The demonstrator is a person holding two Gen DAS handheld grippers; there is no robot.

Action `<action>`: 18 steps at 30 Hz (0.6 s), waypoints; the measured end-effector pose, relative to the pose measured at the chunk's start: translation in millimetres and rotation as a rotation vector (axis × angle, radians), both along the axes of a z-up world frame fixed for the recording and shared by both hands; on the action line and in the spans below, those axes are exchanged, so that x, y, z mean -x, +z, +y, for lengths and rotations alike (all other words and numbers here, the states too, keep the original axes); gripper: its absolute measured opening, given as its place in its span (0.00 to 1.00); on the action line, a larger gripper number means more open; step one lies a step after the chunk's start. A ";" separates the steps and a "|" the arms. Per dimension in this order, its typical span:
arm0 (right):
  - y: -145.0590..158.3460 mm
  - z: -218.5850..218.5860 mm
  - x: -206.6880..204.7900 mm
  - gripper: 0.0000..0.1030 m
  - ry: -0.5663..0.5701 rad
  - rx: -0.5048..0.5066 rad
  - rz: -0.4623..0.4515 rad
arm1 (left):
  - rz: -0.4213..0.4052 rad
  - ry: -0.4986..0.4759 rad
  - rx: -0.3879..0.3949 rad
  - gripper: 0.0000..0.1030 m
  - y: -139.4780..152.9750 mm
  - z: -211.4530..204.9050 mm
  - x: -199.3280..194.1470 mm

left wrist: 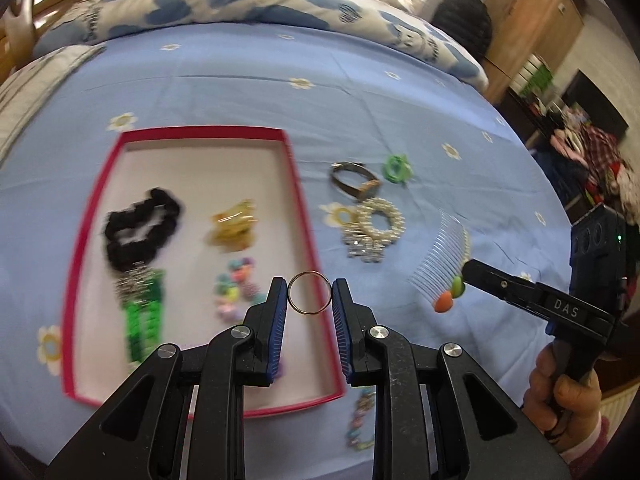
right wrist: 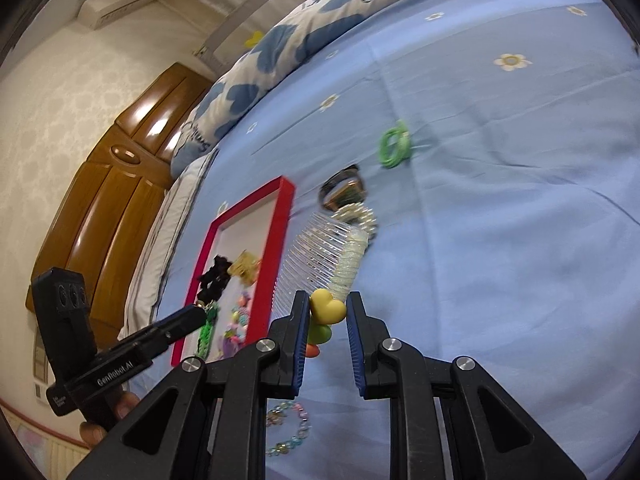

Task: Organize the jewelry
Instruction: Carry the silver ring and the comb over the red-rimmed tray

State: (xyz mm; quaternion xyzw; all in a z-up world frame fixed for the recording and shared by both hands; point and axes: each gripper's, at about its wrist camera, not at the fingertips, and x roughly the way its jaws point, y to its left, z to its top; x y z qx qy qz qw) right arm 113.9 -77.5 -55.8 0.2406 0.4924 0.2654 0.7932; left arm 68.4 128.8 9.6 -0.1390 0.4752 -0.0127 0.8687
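My left gripper (left wrist: 310, 298) is shut on a thin gold ring (left wrist: 310, 297), held above the near right part of the red-rimmed box (left wrist: 298, 184). Inside the box lie a black scrunchie (left wrist: 140, 228), a gold clip (left wrist: 234, 228), a green bracelet (left wrist: 146, 320) and pastel beads (left wrist: 236, 288). My right gripper (right wrist: 328, 310) is shut on a clear hair comb (right wrist: 320, 252) at its coloured heart charms (right wrist: 327, 307), lifted over the blue sheet right of the box (right wrist: 280, 232). The same comb (left wrist: 440, 272) and right gripper (left wrist: 466, 276) show in the left wrist view.
On the sheet right of the box lie a dark bangle (left wrist: 354, 180), a green hair tie (left wrist: 396, 168), a pearl ring piece (left wrist: 378, 222) and a beaded bracelet (right wrist: 290, 428) near the front. A patterned duvet (left wrist: 240, 4) lies behind; a wooden headboard (right wrist: 112, 208) stands at the left.
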 end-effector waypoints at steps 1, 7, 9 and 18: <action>0.3 3.8 0.9 0.18 0.008 -0.001 0.000 | -0.001 0.012 -0.001 0.20 0.2 5.5 3.3; 5.4 28.1 4.7 0.18 0.062 0.007 -0.011 | -0.006 0.079 -0.006 0.20 2.4 33.8 20.9; 6.9 35.1 5.3 0.18 0.077 0.006 -0.012 | -0.008 0.098 -0.011 0.20 2.0 40.2 25.2; 12.7 79.3 8.2 0.18 0.173 0.016 -0.022 | 0.000 0.170 -0.019 0.20 -4.3 69.7 37.5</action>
